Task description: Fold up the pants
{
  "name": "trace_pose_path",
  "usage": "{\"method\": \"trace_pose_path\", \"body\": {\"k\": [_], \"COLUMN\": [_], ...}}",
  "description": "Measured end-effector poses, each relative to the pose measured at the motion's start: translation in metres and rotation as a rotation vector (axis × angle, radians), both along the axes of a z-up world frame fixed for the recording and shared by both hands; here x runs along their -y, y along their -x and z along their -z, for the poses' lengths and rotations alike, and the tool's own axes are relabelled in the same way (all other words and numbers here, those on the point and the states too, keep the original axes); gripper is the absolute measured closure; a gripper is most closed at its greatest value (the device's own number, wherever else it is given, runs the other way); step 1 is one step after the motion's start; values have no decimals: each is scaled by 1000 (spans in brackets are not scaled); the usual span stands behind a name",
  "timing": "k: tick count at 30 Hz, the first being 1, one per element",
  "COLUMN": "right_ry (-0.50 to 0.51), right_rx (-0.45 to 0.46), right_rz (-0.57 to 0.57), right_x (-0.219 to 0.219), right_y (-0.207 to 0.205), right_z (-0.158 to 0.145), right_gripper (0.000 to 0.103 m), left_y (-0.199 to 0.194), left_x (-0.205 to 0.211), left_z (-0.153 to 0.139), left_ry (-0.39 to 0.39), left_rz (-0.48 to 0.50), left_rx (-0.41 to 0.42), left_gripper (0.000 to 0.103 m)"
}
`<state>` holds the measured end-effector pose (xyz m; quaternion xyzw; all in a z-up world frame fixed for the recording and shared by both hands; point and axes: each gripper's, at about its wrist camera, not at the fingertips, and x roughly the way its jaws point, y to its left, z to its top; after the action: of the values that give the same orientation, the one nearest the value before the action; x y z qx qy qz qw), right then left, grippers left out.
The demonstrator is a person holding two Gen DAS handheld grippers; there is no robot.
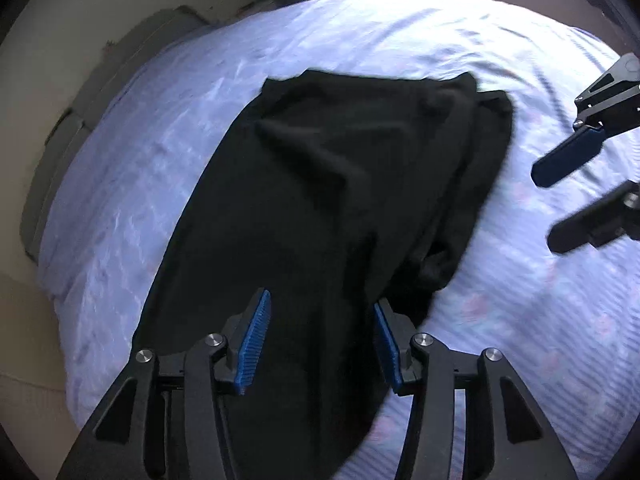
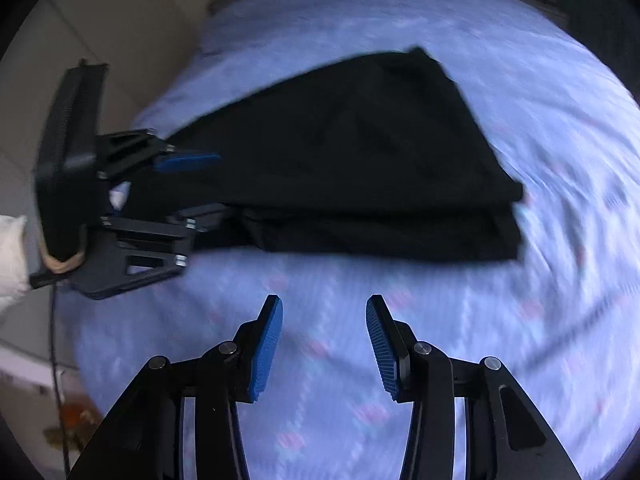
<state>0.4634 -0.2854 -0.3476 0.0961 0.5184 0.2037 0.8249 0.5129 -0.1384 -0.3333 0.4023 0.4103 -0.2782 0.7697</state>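
Left gripper (image 1: 320, 340): jaws spread wide, blue ribbed pads (image 1: 253, 344) facing each other, nothing clamped. Black pants (image 1: 320, 184) lie directly under and between the jaws and run forward from them. Whether the pad tips touch the cloth cannot be told from the left wrist view.

Right gripper (image 2: 324, 348): jaws likewise wide apart, holding nothing. Only the bed sheet (image 2: 320, 280) shows between them; the near edge of the pants (image 2: 360, 160) lies ahead of the fingertips, apart from them.

Pants: folded into a layered stack on the bed, an upper layer sitting on a lower one, the lower edge showing along the side nearest the right jaws. Surface rumpled, with a raised ridge ahead of the left jaws. The far end of the stack is squared off, with one corner stepping out past the top layer.

Cross views: from the left wrist, the right gripper (image 1: 576, 196) hangs to the right of the pants, over bare sheet (image 1: 520, 300), clear of the cloth. From the right wrist, the left gripper (image 2: 200, 188) sits at the left end of the pants, jaws open over the cloth; a white sleeve (image 2: 10, 256) shows behind it.

Sheet: pale lilac with faint pink print. Beyond the bed, pale floor (image 2: 120, 20). Both views motion-blurred.
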Motion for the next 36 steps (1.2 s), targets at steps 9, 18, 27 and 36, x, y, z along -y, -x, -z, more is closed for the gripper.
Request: {"method": "trace_pose_path", "body": {"k": [9,18,27,36], "right_ry": [-105,-103,-114,-44], "right_rx": [-65,-58,-100,-82], "right_rz": [-100,-118,-104,-86], "right_x": [-26,-52,-63,-77], "right_y": [-55,-70,-91,-101], "right_z": [15,12,27,43], "right_gripper": [58,58,63,79], "left_y": [-26,-48,-45,-31], "left_x": [-23,-38,-45,-53], "left_z": [13,24,18,-2], "left_ry": [43,101,125,155], "left_rz": [-94,-194,-194,-208], "left_rx": [-99,-152,-150,-116], "left_gripper": [53,46,46,47]}}
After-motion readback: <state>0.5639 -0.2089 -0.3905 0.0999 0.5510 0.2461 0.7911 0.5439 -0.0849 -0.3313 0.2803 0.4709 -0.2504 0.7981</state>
